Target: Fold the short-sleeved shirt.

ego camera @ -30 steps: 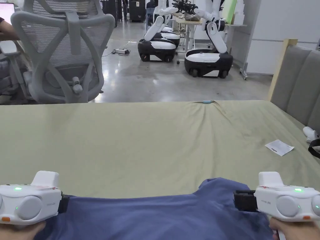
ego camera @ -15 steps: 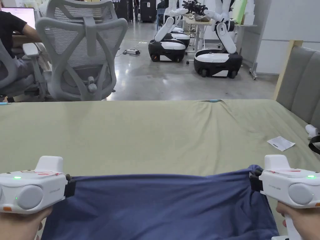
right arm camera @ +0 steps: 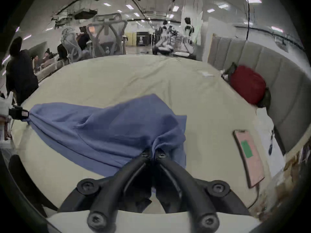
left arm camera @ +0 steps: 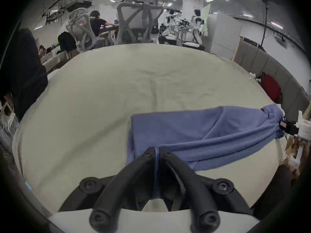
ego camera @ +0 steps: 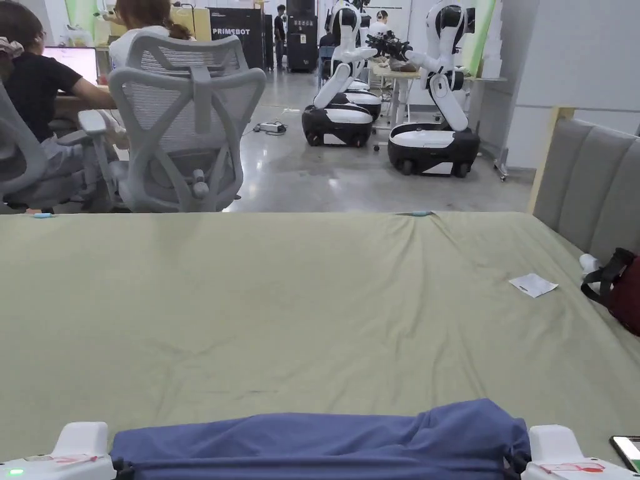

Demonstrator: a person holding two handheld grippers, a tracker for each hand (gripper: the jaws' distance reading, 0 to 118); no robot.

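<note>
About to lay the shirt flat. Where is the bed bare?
Bare sheet runs from the blue shirt to the far edge. Crowded on the right: paper slip, red bag, phone.

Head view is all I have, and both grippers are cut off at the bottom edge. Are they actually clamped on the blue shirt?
Observer: Yes for the left gripper: its jaws are closed on an edge of the blue shirt, with cloth pinched between them.
Operator: And the right one?
Observer: The right gripper is closed on a bunched corner of the shirt.
Operator: Is the shirt off the bed?
Observer: Partly; it sags between the grippers, and its far fold lies on the green sheet.
Operator: Anything near my right side?
Observer: A phone lies flat on the sheet, apart from the shirt.
</note>
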